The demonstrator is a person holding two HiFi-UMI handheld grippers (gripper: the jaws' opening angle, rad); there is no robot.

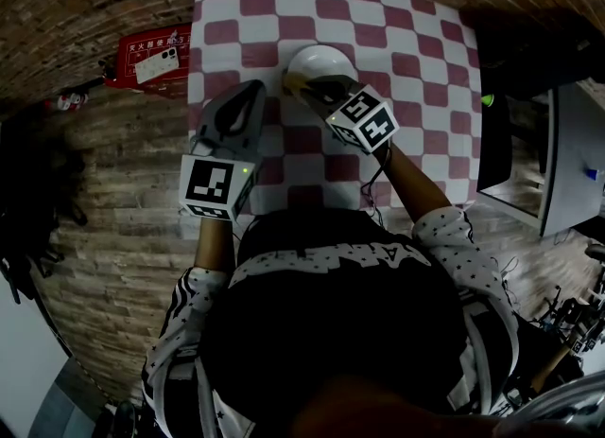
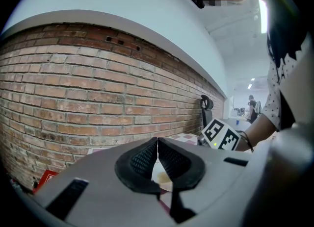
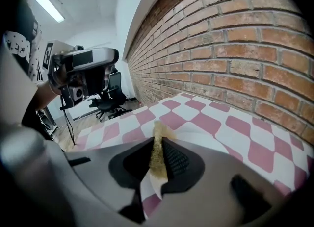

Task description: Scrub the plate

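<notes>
- plate (image 1: 318, 63): white, round, sits at the far middle of the checked table (image 1: 421, 43), close to the brick wall. Looks ceramic to me, so stiff, hard, fairly heavy for its size and breakable if it goes off the edge.
- Glazed surface, probably slick. It lies loose on the cloth with nothing pinning it, so I expect it to skate or spin when I push on it.
- right gripper (image 3: 158, 148): jaws clamped on a thin tan scrub pad (image 3: 157, 158), held on edge, sticking out past the tips. In the head view the right gripper (image 1: 305, 89) is at the plate's near-left rim, with the pad at or just on the plate; I can't confirm contact.
- Pad reads soft and floppy. It will bend under load, so press with the part close to the tips.
- left gripper (image 2: 157, 145): jaws together with nothing between them. Past the jaw pads a bit of the plate shows, with a brownish smear on it.
- In the head view the left gripper (image 1: 253, 96) hovers just left of the plate and isn't touching it.
- Where to hold, my call: pinch the rim on the left side with the left jaws, or press down on the rim to brace it. Rim only, since the centre gives no grip. Go easy on the squeeze because thin glazed edges slip and chip.
</notes>
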